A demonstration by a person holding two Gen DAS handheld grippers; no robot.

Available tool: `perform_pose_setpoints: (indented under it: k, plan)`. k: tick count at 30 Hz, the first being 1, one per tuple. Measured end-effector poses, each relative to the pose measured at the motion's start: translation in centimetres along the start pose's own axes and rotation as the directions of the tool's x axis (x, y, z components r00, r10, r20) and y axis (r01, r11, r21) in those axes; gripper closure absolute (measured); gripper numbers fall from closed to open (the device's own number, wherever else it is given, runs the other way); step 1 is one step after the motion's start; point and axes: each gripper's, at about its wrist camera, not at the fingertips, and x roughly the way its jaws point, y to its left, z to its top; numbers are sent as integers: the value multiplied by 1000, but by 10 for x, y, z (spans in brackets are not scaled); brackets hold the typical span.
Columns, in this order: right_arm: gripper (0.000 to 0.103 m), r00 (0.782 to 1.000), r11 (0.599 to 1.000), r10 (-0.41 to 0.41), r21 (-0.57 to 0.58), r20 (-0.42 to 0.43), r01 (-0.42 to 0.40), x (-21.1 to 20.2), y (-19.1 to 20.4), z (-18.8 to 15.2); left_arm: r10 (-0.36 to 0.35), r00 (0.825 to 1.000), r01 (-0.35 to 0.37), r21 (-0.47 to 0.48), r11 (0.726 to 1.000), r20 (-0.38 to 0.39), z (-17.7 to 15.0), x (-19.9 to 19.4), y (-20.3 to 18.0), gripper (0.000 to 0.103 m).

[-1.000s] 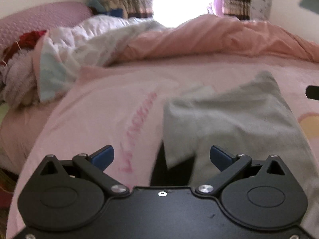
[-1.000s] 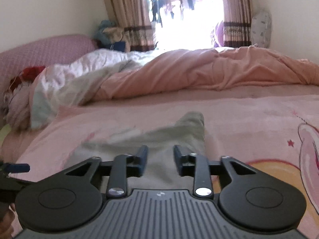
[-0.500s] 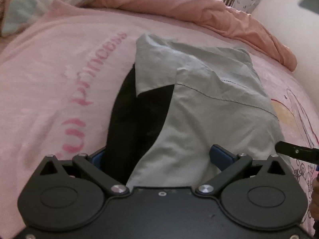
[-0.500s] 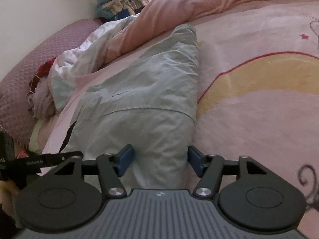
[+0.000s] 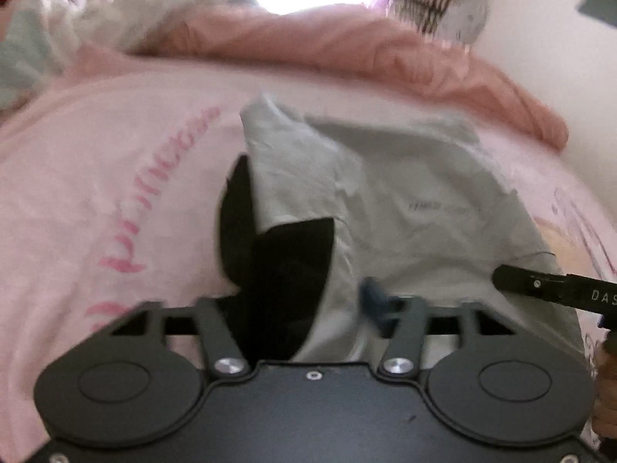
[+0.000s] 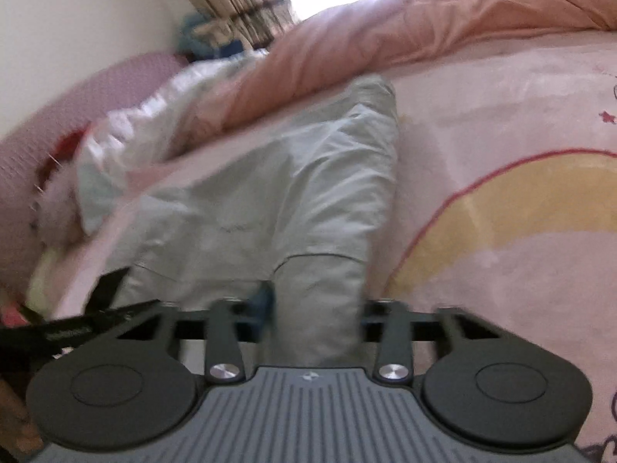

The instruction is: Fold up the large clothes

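my left gripper (image 5: pixel 304 305) and my right gripper (image 6: pixel 314 308) are both clamped on the near edge of the grey garment (image 5: pixel 405 193). the garment lies on the pink bed sheet (image 5: pixel 96 162), its far end near the pink duvet (image 6: pixel 405 27).

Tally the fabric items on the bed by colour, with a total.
Grey: 1, the garment both grippers are at
Black: 1, the dark piece under it
Pink: 1, the printed sheet
Salmon: 1, the bunched duvet
White and pale green: 1, the crumpled quilt
Total: 5
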Motion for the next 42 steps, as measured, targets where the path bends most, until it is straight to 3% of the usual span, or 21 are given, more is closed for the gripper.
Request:
perform_pose_setpoints:
  k: [3, 9, 14, 20, 28, 33, 37, 42]
  plan:
    - [73, 999, 999, 22, -31, 45, -21, -16, 12, 6, -18, 998, 15, 47, 999, 57, -1, -19, -10, 81]
    - [75, 991, 996, 79, -57, 104, -74, -55, 20, 21, -37, 990, 37, 4, 999, 137, -3, -55, -18, 84]
    - [74, 986, 994, 104, -32, 131, -101, -94, 8, 46, -77, 978, 74, 25, 997, 191, 16, -87, -55, 84]
    - [74, 978, 997, 74, -47, 193, -66, -151, -15, 62, -138, 963, 125, 71, 990, 230, 24, -112, -112, 84]
    - [74, 972, 1000, -19, -14, 234, 22, -215, -83, 70, -258, 946, 237, 125, 963, 196, 17, -103, -214, 84]
    - [74, 956, 997, -82, 24, 280, 79, -249, -123, 71, -350, 923, 329, 144, 933, 161, 13, -88, -268, 84]
    - [74, 951, 991, -129, 75, 281, 112, -258, -157, 69, -387, 914, 365, 171, 915, 120, 6, -66, -317, 84]
    - [73, 954, 980, -175, 140, 243, 144, -246, -203, 58, -421, 906, 412, 141, 900, 41, -13, -19, -350, 84]
